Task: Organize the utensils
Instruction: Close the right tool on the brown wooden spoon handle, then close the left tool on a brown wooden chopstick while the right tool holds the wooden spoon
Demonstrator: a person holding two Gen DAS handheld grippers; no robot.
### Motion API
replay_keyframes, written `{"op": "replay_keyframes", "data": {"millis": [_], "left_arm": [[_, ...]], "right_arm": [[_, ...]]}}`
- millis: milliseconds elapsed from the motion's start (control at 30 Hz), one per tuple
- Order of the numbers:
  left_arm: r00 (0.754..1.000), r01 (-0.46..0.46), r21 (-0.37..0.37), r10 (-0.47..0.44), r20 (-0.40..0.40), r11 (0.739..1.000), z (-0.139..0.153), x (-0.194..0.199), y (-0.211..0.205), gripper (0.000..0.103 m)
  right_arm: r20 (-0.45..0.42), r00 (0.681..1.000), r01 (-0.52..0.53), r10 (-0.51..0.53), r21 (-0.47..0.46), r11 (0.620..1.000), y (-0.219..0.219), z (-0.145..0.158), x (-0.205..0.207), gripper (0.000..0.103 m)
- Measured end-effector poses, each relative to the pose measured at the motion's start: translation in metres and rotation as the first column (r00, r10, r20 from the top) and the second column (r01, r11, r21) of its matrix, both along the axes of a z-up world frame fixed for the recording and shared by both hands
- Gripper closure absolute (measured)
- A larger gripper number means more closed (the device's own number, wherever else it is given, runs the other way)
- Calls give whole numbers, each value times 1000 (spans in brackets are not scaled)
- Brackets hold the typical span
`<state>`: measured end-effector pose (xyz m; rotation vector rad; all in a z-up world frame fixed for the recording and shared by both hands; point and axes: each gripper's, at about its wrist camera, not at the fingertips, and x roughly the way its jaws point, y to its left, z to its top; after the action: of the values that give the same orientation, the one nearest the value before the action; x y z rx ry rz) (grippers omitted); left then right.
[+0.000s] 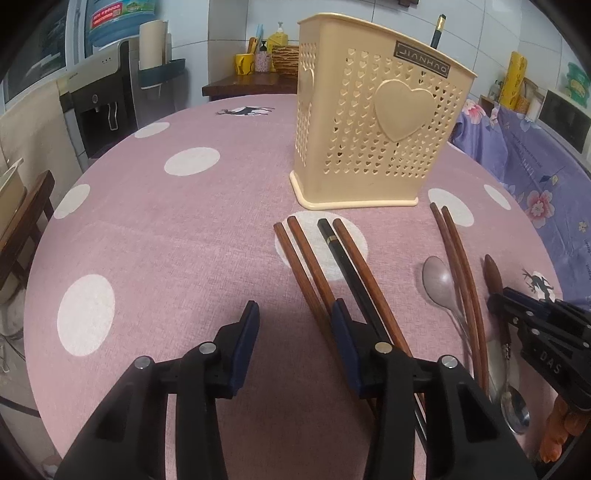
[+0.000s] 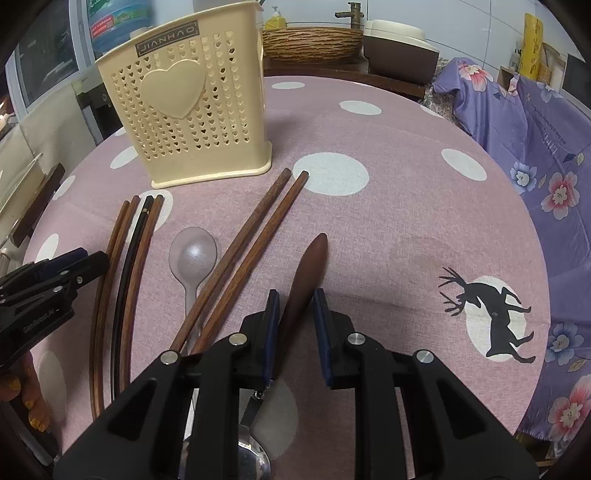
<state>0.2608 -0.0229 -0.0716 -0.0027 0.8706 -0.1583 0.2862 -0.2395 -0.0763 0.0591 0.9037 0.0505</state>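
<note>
Left gripper (image 1: 291, 314): nearest the left wrist camera, pitched steeply down at the table; jaws apart with bare cloth between them, gripping nothing; its right finger (image 1: 341, 325) lies over the left group of chopsticks.
Right gripper (image 2: 295, 306): pitched steeply down; jaws narrow, set on either side of the wooden handle (image 2: 304, 280); whether the pads press on it cannot be told.
Wooden handle: dark brown, tapering to a rounded tip that points away from the gripper; it joins a metal spoon bowl (image 2: 251, 458) beneath the gripper body.
Left group of chopsticks (image 1: 314, 266): three brown sticks and one black stick (image 1: 340, 254), lying side by side on the tablecloth (image 1: 166, 240), tips toward the holder.
Chopstick pair (image 2: 258, 236): two brown sticks, close and parallel, between the plastic spoon and the wooden handle.
Plastic spoon (image 2: 192, 254): pale and translucent, bowl up, between the two chopstick groups.
Utensil holder (image 1: 373, 122): cream plastic, heart-perforated, upright beyond the chopsticks; one dark utensil (image 1: 437, 31) stands in it.
Tablecloth: pink with white dots and a deer print (image 2: 491, 314).
</note>
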Motion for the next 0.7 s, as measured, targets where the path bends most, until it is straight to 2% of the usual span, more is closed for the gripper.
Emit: {"op": "replay_keyframes", "data": {"millis": [267, 700], "left_arm": [[1000, -1, -17, 1, -20, 1000, 1, 4, 10, 65], [999, -24, 0, 24, -48, 1000, 2, 38, 0, 67]], "right_arm": [[-3, 1000, -11, 11, 4, 1000, -3, -1, 2, 84], [-39, 998, 50, -48, 48, 998, -8, 1, 15, 84]]}}
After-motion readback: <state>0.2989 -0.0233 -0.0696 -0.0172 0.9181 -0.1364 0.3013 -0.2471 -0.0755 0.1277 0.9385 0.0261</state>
